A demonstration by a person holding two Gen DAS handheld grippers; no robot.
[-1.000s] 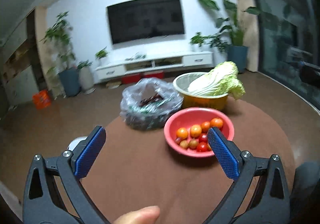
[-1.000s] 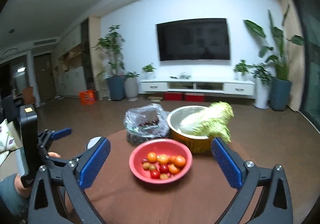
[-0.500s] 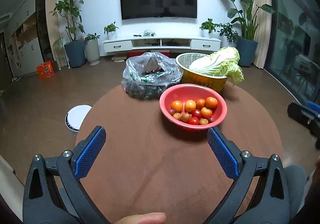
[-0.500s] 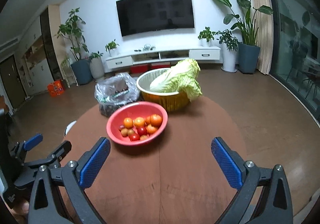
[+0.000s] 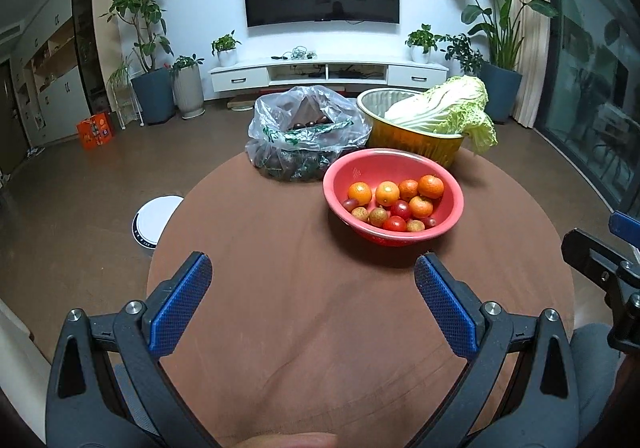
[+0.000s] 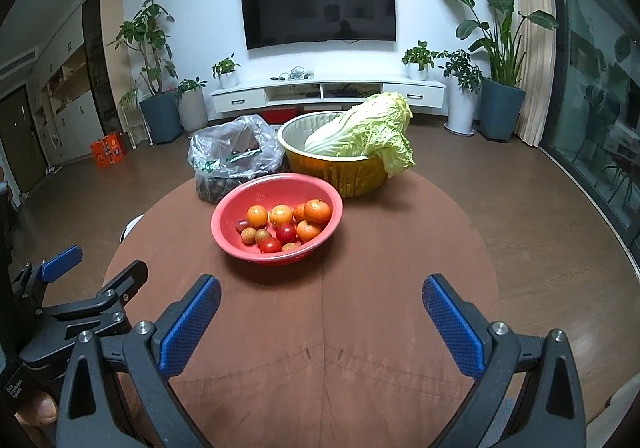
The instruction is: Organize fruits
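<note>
The blue-padded fingers [image 5: 180, 304] of the left gripper [image 5: 312, 288] stand spread wide over the round brown table [image 5: 280, 328], holding nothing; the right gripper [image 6: 320, 308] is equally wide apart and empty; the red bowl [image 6: 240, 208] of small oranges [image 6: 318, 210], cherry tomatoes [image 6: 286, 233] and pale brown fruits sits ahead of both, just in front of a gold basin [image 6: 340, 172] holding 1 napa cabbage [image 6: 368, 128] and a plastic bag [image 6: 232, 152] of dark fruit.

- The plastic bag [image 5: 306, 132] blurs its dark contents (fruit, kind unclear).
- The cabbage [image 6: 366, 134] hides the gold basin's [image 6: 340, 172] interior.
- A thumb [image 5: 288, 440] is cut off by the lower edge.
</note>
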